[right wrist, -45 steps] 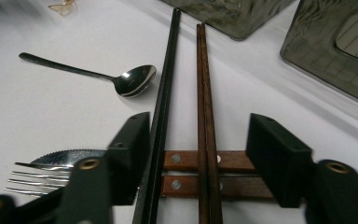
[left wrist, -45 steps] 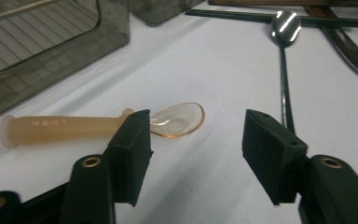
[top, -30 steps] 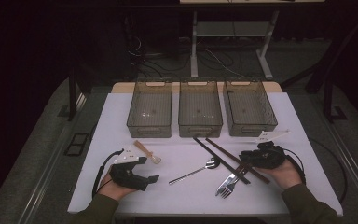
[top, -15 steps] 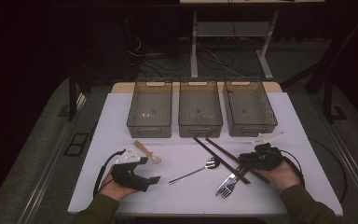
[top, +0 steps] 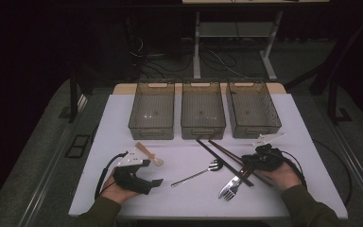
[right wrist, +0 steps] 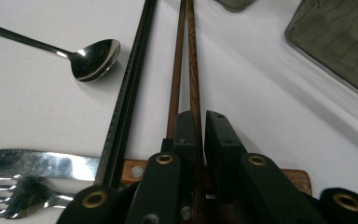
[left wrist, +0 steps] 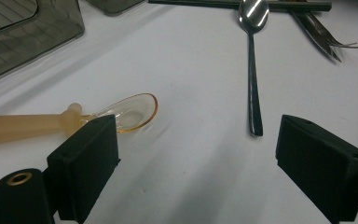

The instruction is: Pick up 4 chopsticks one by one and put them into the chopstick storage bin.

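Brown chopsticks (right wrist: 189, 70) near the table's (top: 293, 118) five o'clock edge, one stick nipped between the right gripper's (top: 257, 160) jaws, just closing, low at the butt for a level lift. Left gripper (top: 139, 177) at seven o'clock, spread wide, idle. Beyond, at twelve, three bins (top: 203, 111) waiting.

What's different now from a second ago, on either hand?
The right tool has just been closing its jaws; they now pinch one brown chopstick of the pair, with the other lying just outside. The hand barely shifted. The left tool stayed open and in place beside the amber plastic spoon. Metal spoon, fork, knife and black chopsticks lie as before.
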The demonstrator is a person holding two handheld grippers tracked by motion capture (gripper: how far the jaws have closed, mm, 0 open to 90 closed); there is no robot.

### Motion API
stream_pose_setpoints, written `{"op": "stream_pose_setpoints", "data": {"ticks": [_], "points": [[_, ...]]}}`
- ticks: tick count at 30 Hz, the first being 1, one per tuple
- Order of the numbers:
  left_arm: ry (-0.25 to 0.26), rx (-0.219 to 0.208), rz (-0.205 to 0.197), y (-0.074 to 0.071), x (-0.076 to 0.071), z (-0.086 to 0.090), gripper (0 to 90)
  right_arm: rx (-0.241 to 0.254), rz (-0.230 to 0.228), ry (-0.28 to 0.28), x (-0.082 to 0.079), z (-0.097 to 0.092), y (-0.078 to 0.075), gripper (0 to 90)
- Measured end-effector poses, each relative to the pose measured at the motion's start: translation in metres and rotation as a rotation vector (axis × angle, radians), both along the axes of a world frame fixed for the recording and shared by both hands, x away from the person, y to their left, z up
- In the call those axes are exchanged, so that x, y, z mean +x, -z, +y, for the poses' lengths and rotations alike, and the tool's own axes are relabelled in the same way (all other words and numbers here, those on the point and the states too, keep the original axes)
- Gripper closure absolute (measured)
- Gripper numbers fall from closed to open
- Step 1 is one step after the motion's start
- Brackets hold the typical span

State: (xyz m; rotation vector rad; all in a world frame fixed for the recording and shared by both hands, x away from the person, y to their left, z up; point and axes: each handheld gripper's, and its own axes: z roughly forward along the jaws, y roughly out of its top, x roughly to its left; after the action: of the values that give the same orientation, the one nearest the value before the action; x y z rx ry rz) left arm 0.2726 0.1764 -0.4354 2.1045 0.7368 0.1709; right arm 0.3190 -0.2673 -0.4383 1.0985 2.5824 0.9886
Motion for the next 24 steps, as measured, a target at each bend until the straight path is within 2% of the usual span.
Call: {"op": "stream_pose_setpoints", "data": {"ticks": [24], "points": [[0.021, 0.004, 0.001, 0.0006, -0.0006, -0.0022, 11.8, -0.022, -0.009, -0.024, -0.0007, 0.0004, -0.0014, 84.1]]}}
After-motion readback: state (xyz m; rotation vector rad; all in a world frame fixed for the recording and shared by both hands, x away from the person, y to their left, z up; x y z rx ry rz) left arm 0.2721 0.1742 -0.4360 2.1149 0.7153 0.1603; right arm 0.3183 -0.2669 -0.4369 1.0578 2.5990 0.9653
